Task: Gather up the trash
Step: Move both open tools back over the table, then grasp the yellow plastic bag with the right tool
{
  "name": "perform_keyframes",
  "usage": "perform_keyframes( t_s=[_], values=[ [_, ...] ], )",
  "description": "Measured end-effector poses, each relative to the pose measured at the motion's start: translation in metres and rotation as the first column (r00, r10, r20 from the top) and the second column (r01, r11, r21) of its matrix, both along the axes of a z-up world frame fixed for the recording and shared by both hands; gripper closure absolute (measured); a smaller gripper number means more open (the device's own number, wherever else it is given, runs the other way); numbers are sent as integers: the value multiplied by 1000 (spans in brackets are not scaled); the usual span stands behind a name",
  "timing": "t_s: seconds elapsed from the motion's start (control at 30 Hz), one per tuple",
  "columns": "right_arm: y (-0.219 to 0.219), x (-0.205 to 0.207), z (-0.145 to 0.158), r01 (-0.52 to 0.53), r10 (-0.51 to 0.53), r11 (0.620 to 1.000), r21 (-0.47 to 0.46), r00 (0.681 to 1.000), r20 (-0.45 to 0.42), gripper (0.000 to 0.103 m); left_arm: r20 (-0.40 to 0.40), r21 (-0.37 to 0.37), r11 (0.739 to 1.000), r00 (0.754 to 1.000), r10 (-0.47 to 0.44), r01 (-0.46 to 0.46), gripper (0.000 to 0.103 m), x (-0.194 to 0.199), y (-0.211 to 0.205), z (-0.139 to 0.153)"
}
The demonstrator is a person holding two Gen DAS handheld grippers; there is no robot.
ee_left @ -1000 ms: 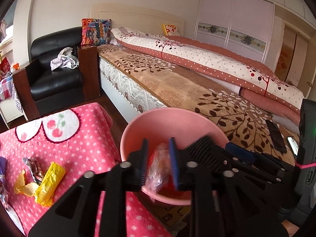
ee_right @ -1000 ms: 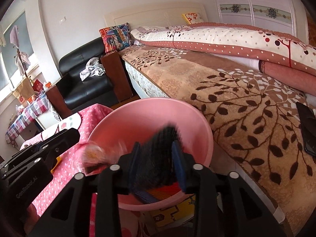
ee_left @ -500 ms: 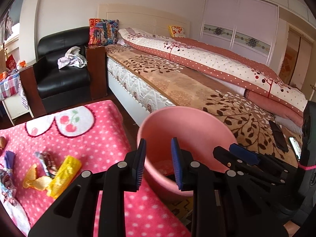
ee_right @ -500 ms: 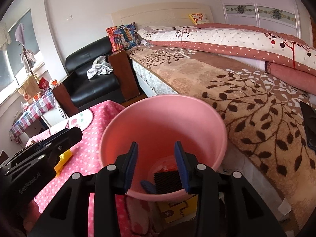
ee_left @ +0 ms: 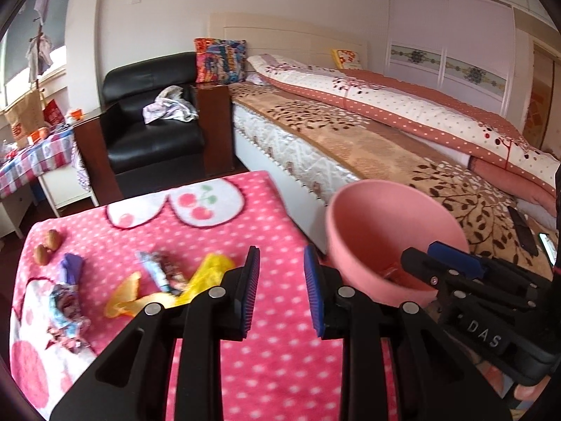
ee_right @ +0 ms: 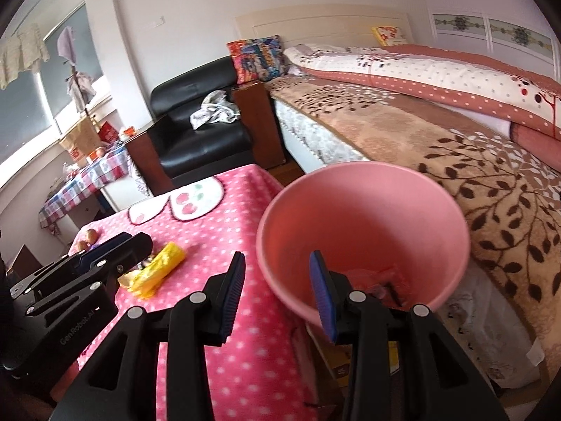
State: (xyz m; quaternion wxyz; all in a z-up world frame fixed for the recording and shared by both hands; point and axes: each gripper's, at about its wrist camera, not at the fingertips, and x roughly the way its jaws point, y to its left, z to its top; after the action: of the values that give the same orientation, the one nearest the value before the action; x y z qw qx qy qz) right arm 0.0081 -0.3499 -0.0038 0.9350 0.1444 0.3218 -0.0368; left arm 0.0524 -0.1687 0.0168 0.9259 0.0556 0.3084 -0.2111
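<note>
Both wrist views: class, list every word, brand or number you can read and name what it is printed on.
"DAS" on the right gripper body.
"GenRobot.AI" on the left gripper body.
Print on the wrappers and the orange packets on the far checked table: too blurred to read.

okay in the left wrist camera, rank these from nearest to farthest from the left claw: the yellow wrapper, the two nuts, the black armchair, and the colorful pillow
From the left claw:
1. Yellow wrapper, just left of the claw on the pink cloth.
2. Two nuts, at the cloth's far left edge.
3. Black armchair, on the floor beyond the table.
4. Colorful pillow, behind the armchair, by the headboard.
</note>
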Motion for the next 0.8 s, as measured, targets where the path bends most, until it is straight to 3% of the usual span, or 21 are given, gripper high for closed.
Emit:
perform_keyframes(
  t_s=[0.6, 0.8],
  values=[
    [91, 51, -12, -171, 175, 983, 74, 983, -58, 65, -17, 43, 982, 983, 185, -184, 77, 4, 111, -15],
    [121, 79, -26, -167, 178, 980, 107, 978, -109, 65, -39, 31, 975, 974, 221, -220, 77, 10, 133, -21]
  ],
)
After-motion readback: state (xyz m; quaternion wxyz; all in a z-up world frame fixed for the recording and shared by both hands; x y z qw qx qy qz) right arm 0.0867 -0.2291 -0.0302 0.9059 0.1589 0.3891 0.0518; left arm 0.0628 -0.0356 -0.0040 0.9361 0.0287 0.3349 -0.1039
